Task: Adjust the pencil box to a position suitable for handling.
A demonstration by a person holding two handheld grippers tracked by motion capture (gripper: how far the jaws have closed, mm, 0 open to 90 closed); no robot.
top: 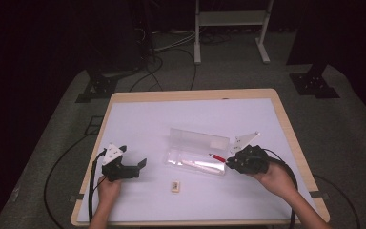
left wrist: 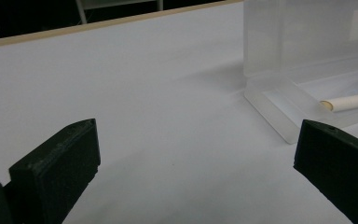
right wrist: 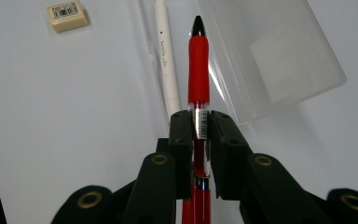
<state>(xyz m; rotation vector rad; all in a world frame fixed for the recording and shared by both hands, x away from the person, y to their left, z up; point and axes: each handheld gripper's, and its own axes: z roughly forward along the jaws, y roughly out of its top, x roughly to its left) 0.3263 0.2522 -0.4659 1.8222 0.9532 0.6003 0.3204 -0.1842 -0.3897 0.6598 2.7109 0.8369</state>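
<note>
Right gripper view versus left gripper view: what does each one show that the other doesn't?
The right gripper view has a red pen clamped in the right gripper, plus a small eraser. The left gripper view has the left gripper, jaws wide apart over bare table. Both take in the clear plastic case and the white pen lying in it.

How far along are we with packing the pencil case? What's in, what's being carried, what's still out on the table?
Done: the clear case lies open, with a white pen already in its tray. In hand: the right tongs are shut on a red pen, tip pointing at the case, not yet released. Left: the eraser sits on the table in front of the case; the left tongs are open with nothing between them, and the lid is not closed.
</note>
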